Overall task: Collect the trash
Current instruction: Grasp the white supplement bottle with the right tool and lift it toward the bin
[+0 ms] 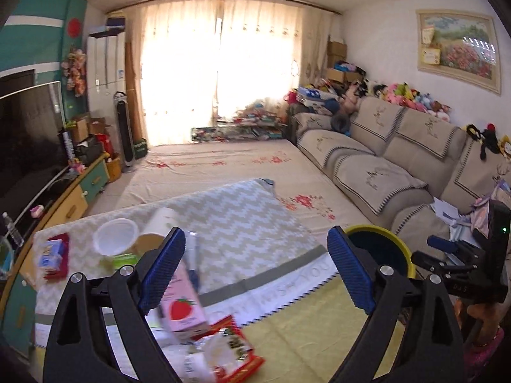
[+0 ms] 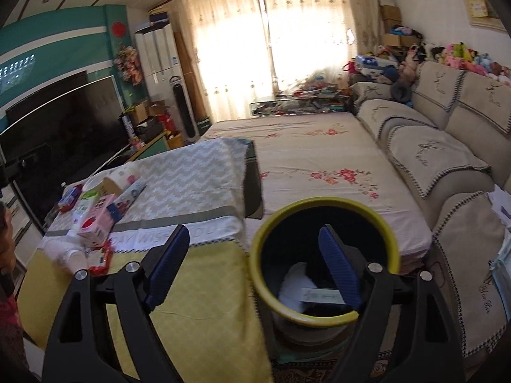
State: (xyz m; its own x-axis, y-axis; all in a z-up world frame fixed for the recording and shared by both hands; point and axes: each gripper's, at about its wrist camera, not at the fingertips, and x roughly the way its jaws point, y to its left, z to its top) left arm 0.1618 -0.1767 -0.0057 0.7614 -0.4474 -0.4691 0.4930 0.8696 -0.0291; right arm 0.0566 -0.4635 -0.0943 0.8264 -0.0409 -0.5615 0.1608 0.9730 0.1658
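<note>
- Yellow-rimmed trash bin is sitting on the floor beside the table, with white paper inside.
- Right gripper is hanging over the bin, fingers wide open, holding nothing.
- Left gripper is also wide open above the pink milk carton and red wrapper.
- Grabbing one looks next: going down, then squeezing.

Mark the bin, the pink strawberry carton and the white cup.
bin (image 2: 322, 202): right wrist view, far yellow rim.
pink carton (image 1: 182, 311): left wrist view, strawberry face.
white cup (image 1: 115, 235): left wrist view, inside.
</note>
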